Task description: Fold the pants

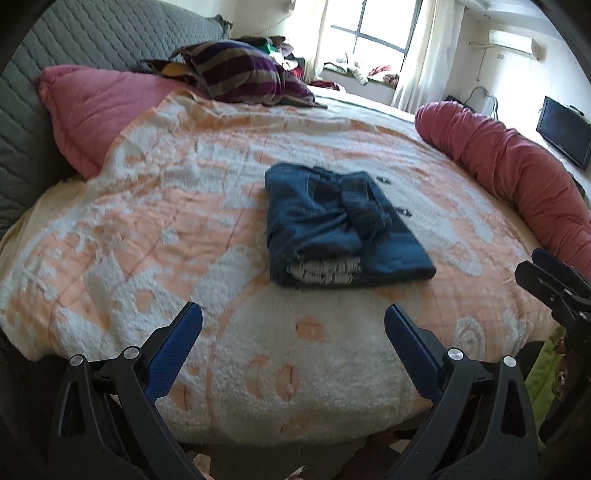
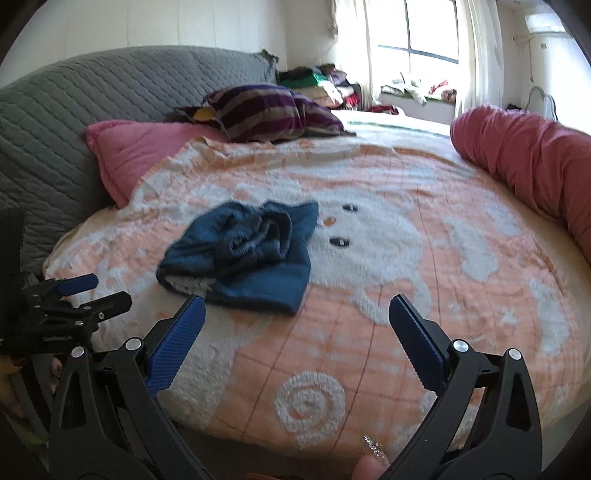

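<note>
The blue pants (image 1: 332, 229) lie folded into a compact bundle on the orange-and-white blanket (image 1: 147, 229), with a pale lining showing at the near edge. In the right wrist view the pants (image 2: 251, 258) sit ahead and to the left. My left gripper (image 1: 293, 321) is open, held back above the bed's near edge with nothing between its blue pads. My right gripper (image 2: 297, 314) is open too, just short of the bundle's near corner. The left gripper also shows at the left edge of the right wrist view (image 2: 74, 291), and the right gripper at the right edge of the left wrist view (image 1: 554, 280).
A pink pillow (image 1: 96, 110) and a striped purple pillow (image 1: 240, 74) lie at the head by the grey quilted headboard (image 1: 74, 40). A red rolled bolster (image 1: 517, 166) lines the right side. A television (image 1: 563, 131) and a window (image 1: 380, 26) are beyond.
</note>
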The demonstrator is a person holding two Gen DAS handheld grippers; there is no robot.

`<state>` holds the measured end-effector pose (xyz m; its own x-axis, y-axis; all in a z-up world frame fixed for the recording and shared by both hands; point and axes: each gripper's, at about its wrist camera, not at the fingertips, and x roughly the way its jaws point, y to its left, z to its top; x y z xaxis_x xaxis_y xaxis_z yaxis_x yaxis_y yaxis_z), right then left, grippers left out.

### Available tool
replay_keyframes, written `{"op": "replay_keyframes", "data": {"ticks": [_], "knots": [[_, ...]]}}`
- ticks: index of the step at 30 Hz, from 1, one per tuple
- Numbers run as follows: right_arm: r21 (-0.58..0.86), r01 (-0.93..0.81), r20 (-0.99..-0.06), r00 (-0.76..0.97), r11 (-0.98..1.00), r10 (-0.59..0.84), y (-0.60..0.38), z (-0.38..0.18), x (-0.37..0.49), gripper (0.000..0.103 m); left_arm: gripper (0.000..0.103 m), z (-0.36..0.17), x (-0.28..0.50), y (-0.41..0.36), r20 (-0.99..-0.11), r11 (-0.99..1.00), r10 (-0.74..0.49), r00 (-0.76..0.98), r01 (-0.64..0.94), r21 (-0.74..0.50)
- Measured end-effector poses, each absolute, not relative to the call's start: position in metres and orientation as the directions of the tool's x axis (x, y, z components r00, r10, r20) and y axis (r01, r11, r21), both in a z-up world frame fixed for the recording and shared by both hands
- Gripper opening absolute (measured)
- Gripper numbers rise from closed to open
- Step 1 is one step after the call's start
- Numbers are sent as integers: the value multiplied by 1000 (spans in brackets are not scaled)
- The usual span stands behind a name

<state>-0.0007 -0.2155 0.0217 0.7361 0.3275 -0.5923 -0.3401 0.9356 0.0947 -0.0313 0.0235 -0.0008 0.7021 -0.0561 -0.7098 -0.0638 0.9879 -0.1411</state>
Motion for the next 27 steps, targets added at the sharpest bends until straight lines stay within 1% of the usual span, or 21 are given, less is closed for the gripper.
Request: {"op": "replay_keyframes", "data": {"ticks": [7, 13, 27], "knots": [[88, -326, -642, 704, 941, 304, -209, -6, 6, 94, 99, -15, -26, 20, -734, 989, -64, 676, -57, -138], [97, -319, -666, 683, 943, 299, -207, -20, 12, 94, 99, -20, -22, 20, -746, 989, -62, 664, -59, -135], [102, -319, -662, 685, 942, 303, -207, -19, 11, 94, 99, -20, -22, 21, -750, 990, -40, 660, -73, -117]]}}
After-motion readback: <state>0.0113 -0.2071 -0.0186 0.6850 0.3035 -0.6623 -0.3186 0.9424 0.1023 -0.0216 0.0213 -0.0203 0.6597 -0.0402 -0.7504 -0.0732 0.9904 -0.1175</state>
